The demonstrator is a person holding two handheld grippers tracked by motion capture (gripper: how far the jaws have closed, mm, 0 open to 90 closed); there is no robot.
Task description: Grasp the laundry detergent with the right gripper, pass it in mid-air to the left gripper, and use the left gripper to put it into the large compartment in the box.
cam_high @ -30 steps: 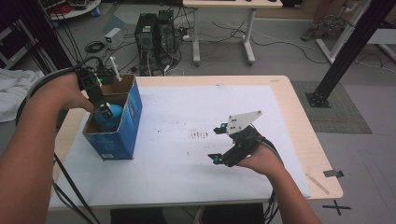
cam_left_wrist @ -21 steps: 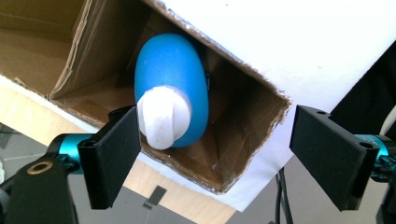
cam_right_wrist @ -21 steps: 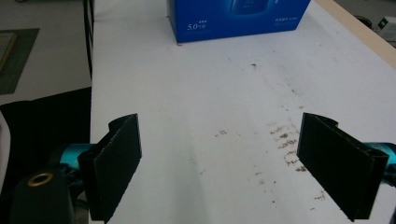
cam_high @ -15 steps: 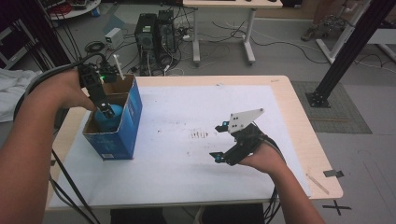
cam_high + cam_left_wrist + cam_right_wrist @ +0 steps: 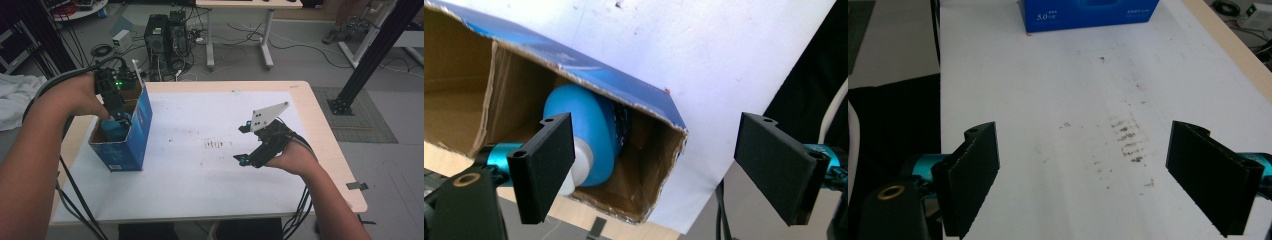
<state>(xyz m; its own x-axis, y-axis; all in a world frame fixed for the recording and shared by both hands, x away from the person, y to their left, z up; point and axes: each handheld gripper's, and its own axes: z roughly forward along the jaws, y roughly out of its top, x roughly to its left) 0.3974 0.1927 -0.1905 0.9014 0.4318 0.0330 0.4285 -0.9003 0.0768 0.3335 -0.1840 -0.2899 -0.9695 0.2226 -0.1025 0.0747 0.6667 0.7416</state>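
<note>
A blue cardboard box (image 5: 135,135) stands open-topped at the table's left. Inside it lies a blue bottle (image 5: 114,129) with a white neck. My left gripper (image 5: 119,114) points down into the box just above the bottle. In the left gripper view its jaws (image 5: 659,165) stand wide apart, having just been opening; the bottle (image 5: 589,130) lies beyond the left pad, untouched, inside the box (image 5: 624,95). My right gripper (image 5: 242,143) hovers open over the table's right half, empty. The right gripper view has its jaws (image 5: 1098,175) apart over bare sheet, with the box (image 5: 1088,12) far ahead.
A white sheet (image 5: 200,175) covers the wooden table (image 5: 327,150), with dark smudges (image 5: 214,144) at its middle. On the floor behind are computer towers (image 5: 167,30), cables and a desk's legs (image 5: 266,35). A black frame post (image 5: 370,55) rises at the right.
The left gripper has lifted a little out of the box, away from the bottle. The right gripper has risen slightly above the sheet.
</note>
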